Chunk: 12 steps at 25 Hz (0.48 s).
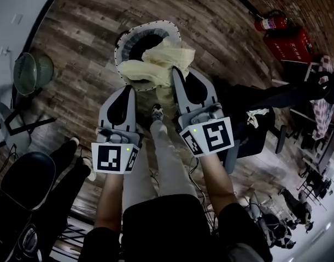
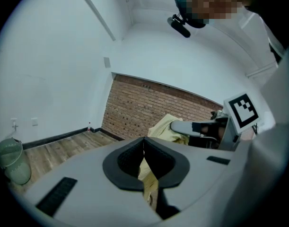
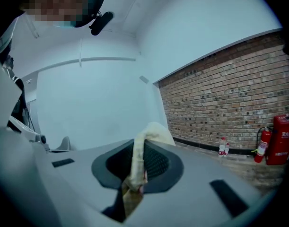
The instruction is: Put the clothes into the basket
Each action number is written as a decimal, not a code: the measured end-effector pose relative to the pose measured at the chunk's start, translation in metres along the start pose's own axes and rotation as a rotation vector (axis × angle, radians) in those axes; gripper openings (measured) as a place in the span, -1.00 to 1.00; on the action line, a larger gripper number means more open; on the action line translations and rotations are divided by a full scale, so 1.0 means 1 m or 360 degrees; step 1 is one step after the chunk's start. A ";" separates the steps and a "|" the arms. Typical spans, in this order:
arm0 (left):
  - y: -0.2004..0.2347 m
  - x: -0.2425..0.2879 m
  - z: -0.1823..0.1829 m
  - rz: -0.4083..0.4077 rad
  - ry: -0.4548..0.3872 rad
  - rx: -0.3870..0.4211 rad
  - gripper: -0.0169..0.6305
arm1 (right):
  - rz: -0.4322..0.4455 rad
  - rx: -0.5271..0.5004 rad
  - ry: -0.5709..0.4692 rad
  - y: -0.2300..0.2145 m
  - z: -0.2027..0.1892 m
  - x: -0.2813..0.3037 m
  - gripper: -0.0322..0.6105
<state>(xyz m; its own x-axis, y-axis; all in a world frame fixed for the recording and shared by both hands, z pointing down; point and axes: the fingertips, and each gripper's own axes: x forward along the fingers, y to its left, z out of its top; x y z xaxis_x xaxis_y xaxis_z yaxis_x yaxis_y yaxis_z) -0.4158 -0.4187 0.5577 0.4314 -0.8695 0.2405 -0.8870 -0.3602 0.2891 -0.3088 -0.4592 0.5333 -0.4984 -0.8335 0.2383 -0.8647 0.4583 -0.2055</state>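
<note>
The basket (image 1: 135, 33), round with a black-and-white rim, stands on the wooden floor (image 1: 90, 15). What shows of its inside is dark. The clothes here are a pale yellow cloth (image 1: 156, 64), bunched over the basket's near rim and covering part of the opening. Whether it touches the rim cannot be told.

Both tongs are clenched on this cloth. The left tongs (image 2: 144, 162) pinch a thin fold that shows in the slit between the jaws. The right tongs (image 3: 135, 167) grip a twisted strip that rises between the jaws and flops forward.

Off to the left, well apart, a pale green mesh bin (image 1: 30, 72) stands near the wall; its contents are unclear.
</note>
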 end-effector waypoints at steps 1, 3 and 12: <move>0.003 0.002 -0.004 0.0004 0.0001 0.0000 -0.91 | 0.0011 -0.0008 0.0002 0.000 -0.006 0.007 -0.76; 0.008 0.005 -0.015 0.0011 0.0011 0.0003 -0.91 | 0.0028 -0.0010 0.0020 -0.002 -0.024 0.020 -0.76; 0.026 0.005 -0.094 0.0006 0.0132 -0.0042 -0.91 | -0.0007 0.0069 0.0178 -0.021 -0.133 0.057 -0.76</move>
<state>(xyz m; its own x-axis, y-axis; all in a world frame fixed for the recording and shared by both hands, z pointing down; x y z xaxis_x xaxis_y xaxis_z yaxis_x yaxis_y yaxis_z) -0.4217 -0.4008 0.6536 0.4410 -0.8396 0.3172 -0.8846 -0.3468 0.3119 -0.3274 -0.4756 0.6775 -0.5005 -0.7949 0.3430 -0.8646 0.4390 -0.2443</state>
